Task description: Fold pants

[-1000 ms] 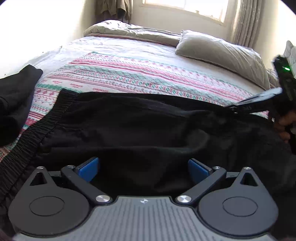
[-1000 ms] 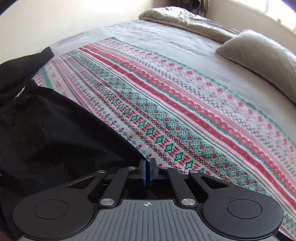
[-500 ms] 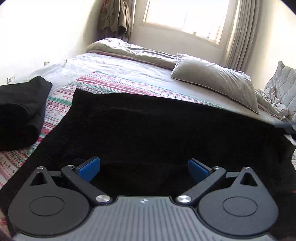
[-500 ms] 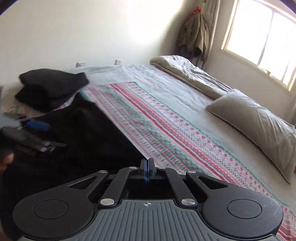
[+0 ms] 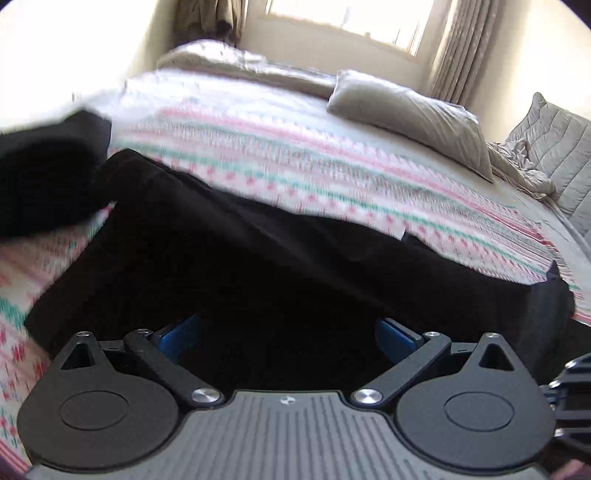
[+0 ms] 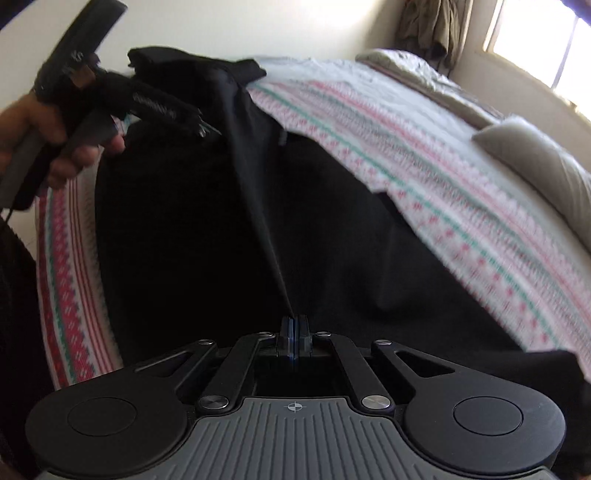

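Sunlit bedroom: a bed (image 5: 258, 92) fills both views, covered by a striped blanket (image 5: 295, 162) in pink, teal and white. A grey pillow (image 5: 410, 114) lies near the window (image 5: 351, 14), with curtains (image 5: 458, 48) at the right of it. A quilt (image 5: 554, 147) is bunched at the far right edge in the left view. A second dark garment (image 5: 40, 177) sits folded on the blanket at the left, just beside the pants.

Pants (image 5: 277, 266): black, matte, lying across the near side of the blanket. In the left view the cloth forms a broad dark sheet with a long, straight far edge running from upper left to lower right. In the right view a raised fold (image 6: 255, 192) of the cloth runs taut from the right gripper up toward the far end of the pants; the rest lies slack on the bed. Both views are motion-blurred.

Left gripper (image 5: 288, 332): jaws wide apart, blue pads (image 5: 181, 332) visible on both sides, with black cloth directly below and between them. Contact with the cloth cannot be determined. In the right view this gripper is seen held in the left hand (image 6: 40, 136), above the far end of the pants.

Right gripper (image 6: 294, 328): jaws pressed together, clamped on the edge of the raised fold.
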Demonstrator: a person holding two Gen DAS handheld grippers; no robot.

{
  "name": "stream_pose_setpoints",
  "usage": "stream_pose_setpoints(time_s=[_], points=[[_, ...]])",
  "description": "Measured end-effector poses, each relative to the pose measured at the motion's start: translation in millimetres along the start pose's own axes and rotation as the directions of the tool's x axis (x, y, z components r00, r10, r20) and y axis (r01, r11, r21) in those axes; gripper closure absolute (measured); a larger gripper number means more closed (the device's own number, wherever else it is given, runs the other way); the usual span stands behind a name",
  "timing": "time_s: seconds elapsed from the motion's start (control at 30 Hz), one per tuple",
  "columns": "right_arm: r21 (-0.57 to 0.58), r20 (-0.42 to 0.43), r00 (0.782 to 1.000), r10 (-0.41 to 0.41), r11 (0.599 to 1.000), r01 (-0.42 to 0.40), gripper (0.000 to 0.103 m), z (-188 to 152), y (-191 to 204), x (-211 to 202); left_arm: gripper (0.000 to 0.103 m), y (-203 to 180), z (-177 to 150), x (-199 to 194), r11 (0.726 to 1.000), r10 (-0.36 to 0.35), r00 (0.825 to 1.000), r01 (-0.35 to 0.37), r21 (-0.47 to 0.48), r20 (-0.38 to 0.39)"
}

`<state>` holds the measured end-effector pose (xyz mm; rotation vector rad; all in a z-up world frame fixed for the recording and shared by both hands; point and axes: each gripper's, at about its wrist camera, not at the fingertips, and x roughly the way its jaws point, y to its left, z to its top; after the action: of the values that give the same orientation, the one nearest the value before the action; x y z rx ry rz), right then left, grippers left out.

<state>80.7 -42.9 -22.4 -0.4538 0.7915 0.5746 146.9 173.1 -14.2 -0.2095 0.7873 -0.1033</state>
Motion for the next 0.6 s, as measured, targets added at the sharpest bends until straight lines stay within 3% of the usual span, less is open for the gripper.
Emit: stream_pose_setpoints(time_s=[0.2, 0.33, 0.47, 0.6], points=[[0.036, 0.001, 1.0, 0.012, 0.999, -0.012, 0.092, -15, 1, 7, 0.001, 32, -13, -2, 0.987, -0.091, 0.996, 0.088, -0.136, -0.015], [0.159, 0.069, 0.998, 0.01, 0.987, -0.021, 0.05, -27, -23, -23, 0.008, 48, -18, -7, 0.96, -0.104, 0.994, 0.112, -0.255, 0.044], [0.316, 0.1, 0.992, -0.075, 0.948, 0.04, 0.049, -46, -69, -50, 0.024, 55, -23, -3, 0.932, -0.072, 0.995, 0.093, -0.35, 0.074], [0.544, 0.082, 0.983, -0.165, 0.834, 0.094, 0.049, -85, -123, -67, 0.04, 53, -23, -3, 0.918, -0.034, 0.995, 0.07, -0.39, 0.099]])
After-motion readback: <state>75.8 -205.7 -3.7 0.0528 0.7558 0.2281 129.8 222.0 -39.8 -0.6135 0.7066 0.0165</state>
